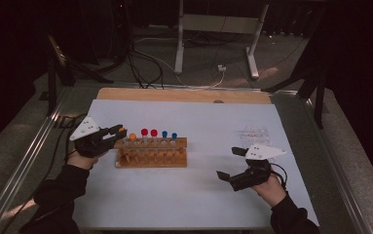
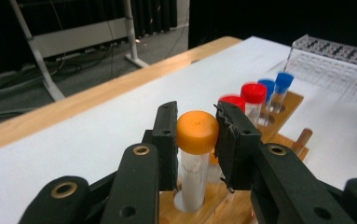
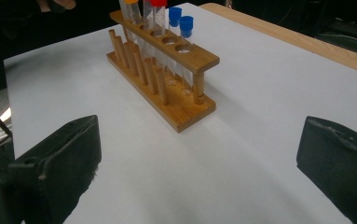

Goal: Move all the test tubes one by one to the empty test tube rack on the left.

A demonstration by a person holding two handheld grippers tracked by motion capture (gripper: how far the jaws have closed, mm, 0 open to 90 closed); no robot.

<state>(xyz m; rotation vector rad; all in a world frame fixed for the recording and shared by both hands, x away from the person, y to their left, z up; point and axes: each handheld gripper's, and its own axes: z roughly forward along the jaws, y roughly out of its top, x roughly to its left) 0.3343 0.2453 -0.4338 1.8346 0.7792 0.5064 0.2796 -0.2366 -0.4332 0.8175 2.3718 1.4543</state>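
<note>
The orange-capped test tube, seated at the wooden rack's left end, is clasped at its cap by the left gripper; being light, slick and probably fragile, it is best held there, while the right gripper is kept agape.

Orange-capped tube base hidden inside wooden rack

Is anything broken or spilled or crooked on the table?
Nothing stands out. The wooden rack sits flat on the white sheet, and its tubes stand upright with caps on. The left gripper has its jaws around the orange-capped tube, which sits in its hole. The right gripper is open, away from the rack. No spill shows.
</note>
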